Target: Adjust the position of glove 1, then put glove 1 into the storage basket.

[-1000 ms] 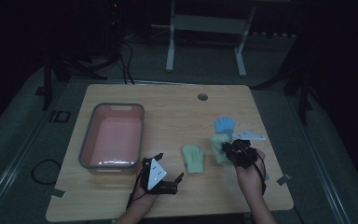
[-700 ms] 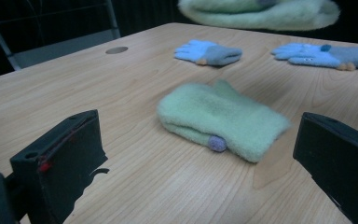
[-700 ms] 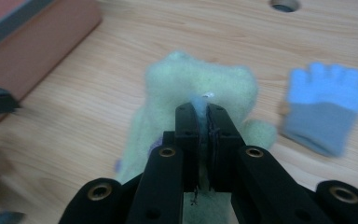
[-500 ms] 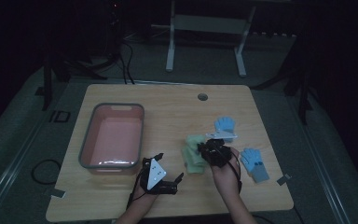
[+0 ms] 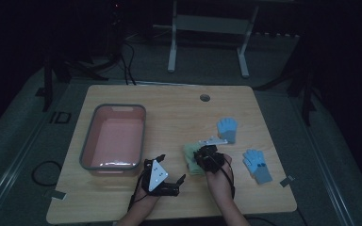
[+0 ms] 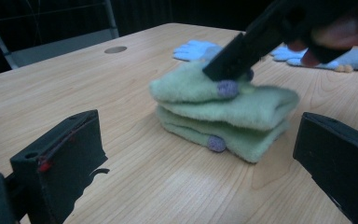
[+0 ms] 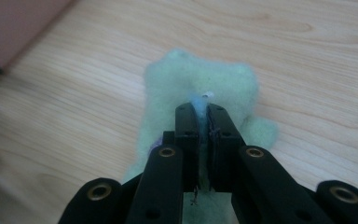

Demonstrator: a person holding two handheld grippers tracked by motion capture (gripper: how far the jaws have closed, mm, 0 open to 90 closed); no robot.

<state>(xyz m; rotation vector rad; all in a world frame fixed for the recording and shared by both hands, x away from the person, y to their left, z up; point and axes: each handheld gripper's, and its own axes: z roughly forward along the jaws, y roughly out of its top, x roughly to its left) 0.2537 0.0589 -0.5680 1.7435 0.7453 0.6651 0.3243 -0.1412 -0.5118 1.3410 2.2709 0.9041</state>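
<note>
Two pale green gloves [image 5: 191, 162] with purple dots lie stacked near the table's front middle, and they show up close in the left gripper view as green gloves [image 6: 223, 112]. My right gripper [image 5: 200, 155] is shut, and its tips rest on top of the stack. In the right gripper view the right gripper [image 7: 203, 109] has only a pale wisp of fibre between its tips, over the green glove [image 7: 200, 84]. Left of the stack, my left gripper [image 5: 172, 167] stands open on the table. In its own view the left gripper [image 6: 198, 163] has its jaws wide apart, facing the stack.
A pink tub [image 5: 87, 155] with a grey rim stands at the left. One blue glove [image 5: 227, 128] lies behind the right gripper, and another blue glove [image 5: 257, 165] lies to its right. A round cable hole [image 5: 205, 97] sits near the far edge.
My right gripper has moved left and down, from the blue gloves to the green stack. A blue glove now lies uncovered at the right. The left gripper has stayed put.
</note>
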